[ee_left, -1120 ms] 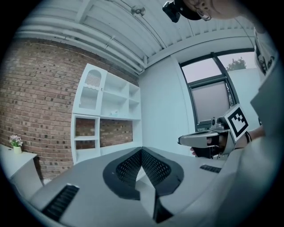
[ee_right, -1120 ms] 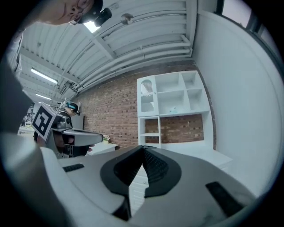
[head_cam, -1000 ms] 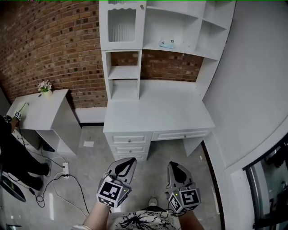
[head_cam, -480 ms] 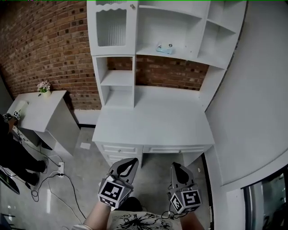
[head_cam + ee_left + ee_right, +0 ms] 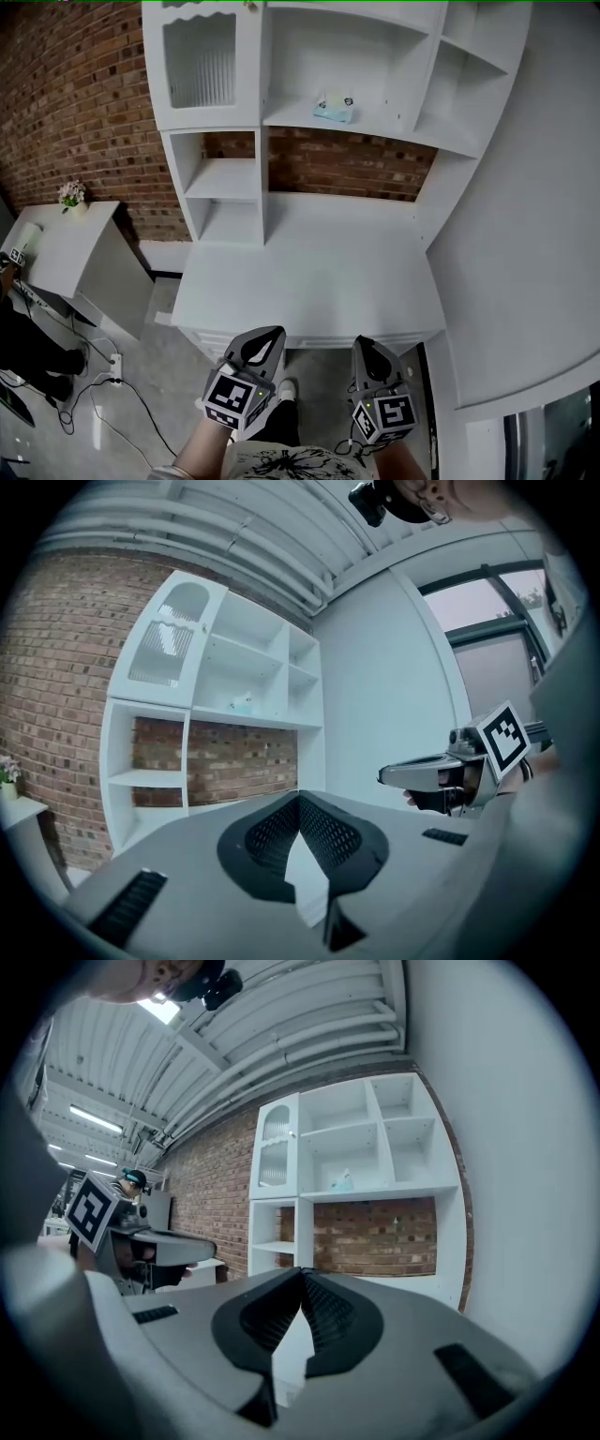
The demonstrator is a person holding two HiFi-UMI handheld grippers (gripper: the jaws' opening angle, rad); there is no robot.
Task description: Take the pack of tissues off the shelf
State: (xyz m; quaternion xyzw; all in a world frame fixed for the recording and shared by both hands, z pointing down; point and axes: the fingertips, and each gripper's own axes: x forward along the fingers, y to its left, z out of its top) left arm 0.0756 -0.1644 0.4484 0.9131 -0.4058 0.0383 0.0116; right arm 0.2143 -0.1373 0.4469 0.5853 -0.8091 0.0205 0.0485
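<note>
The pack of tissues (image 5: 334,109) is a small pale blue pack lying on the upper middle shelf of the white shelf unit (image 5: 281,122). It shows small in the left gripper view (image 5: 243,705) and the right gripper view (image 5: 342,1182) too. Both grippers hang low in front of the desk, far below the pack. My left gripper (image 5: 265,337) is shut with nothing in it, jaw tips touching. My right gripper (image 5: 368,349) is likewise shut and empty. Each gripper shows in the other's view: the right gripper (image 5: 441,776), the left gripper (image 5: 155,1241).
The white desk (image 5: 309,272) stands under the shelves against a red brick wall (image 5: 66,112). A lower side table (image 5: 52,248) with a small flower pot (image 5: 70,197) stands at the left. Cables (image 5: 103,394) lie on the floor. A white wall (image 5: 534,206) closes the right side.
The view has moved closer to the desk and shelves; the tissue pack sits lower and nearer the frame's middle. Both grippers keep their place in the frame and stay shut.
</note>
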